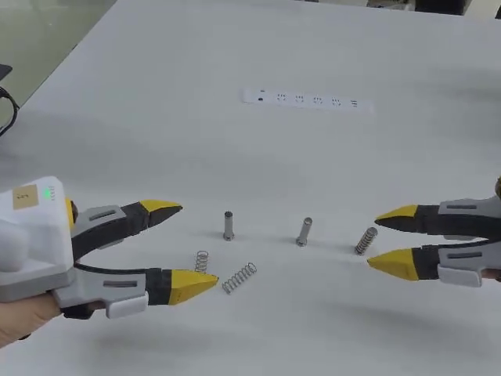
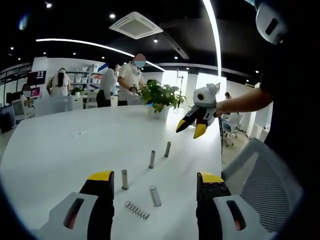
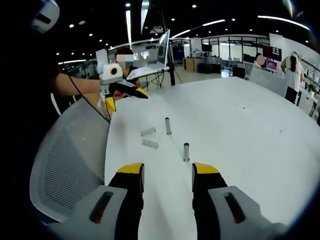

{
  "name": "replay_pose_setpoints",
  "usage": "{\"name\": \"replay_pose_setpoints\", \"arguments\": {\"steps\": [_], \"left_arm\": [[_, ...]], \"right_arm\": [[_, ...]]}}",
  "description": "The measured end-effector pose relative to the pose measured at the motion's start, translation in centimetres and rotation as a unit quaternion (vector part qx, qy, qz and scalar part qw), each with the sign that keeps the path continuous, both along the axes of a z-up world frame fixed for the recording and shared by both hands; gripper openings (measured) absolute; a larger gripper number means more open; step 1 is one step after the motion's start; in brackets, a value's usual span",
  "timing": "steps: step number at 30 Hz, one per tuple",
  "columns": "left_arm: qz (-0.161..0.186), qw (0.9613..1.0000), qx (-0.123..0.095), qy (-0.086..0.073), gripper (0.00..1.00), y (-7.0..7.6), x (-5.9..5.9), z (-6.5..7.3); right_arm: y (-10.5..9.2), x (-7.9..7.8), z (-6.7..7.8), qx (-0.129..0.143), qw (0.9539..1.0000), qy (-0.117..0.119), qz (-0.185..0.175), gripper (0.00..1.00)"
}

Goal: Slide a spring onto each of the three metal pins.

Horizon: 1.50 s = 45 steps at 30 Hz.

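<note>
Two loose springs (image 1: pixel 239 277) lie just beside left pin (image 1: pixel 228 225), on its near side; farthest pin (image 1: pixel 365 240) seems already sprung. Springs light, squashy, roll easily: pinch mid-coil, gently. Jaws wide, empty on left gripper (image 1: pixel 178 244) and right gripper (image 1: pixel 383 239).

A row of upright pins (image 1: pixel 228 225) and two loose springs (image 1: pixel 239 277) clutter the near counter (image 1: pixel 141 125). Open surface runs from them to the power strip (image 1: pixel 307 99).

Head view looks down; gripper views face inward, sharing the pins (image 1: pixel 304 231).
</note>
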<state>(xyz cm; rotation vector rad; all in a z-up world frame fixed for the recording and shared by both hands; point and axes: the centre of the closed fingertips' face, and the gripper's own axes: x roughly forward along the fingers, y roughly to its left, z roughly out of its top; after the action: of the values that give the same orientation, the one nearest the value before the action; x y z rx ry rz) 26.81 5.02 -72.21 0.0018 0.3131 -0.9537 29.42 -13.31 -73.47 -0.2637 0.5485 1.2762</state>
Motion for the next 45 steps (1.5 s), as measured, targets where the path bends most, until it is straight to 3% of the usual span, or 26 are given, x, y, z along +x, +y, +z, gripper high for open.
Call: {"name": "replay_pose_setpoints", "arguments": {"steps": [10, 22, 33, 45], "left_arm": [[-0.004, 0.9999, 0.006, 0.012, 0.66, 0.0, -0.5, -0.4], [-0.017, 0.9997, 0.008, 0.015, 0.65, 0.1, -0.9, -0.7], [-0.019, 0.9997, 0.005, 0.015, 0.65, -0.3, -1.0, -0.5], [-0.014, 0.9996, 0.007, 0.023, 0.65, 0.3, -1.2, -0.8]], "right_arm": [[-0.4, -2.1, -1.8, 0.0, 0.9995, 0.028, -0.016, 0.43], [-0.9, -3.9, -2.6, -0.01, 0.999, 0.031, -0.031, 0.43], [-1.8, -3.7, -2.7, -0.021, 0.9987, 0.026, -0.038, 0.42], [0.4, -2.6, -2.4, -0.044, 0.9989, 0.012, 0.005, 0.41]]}}
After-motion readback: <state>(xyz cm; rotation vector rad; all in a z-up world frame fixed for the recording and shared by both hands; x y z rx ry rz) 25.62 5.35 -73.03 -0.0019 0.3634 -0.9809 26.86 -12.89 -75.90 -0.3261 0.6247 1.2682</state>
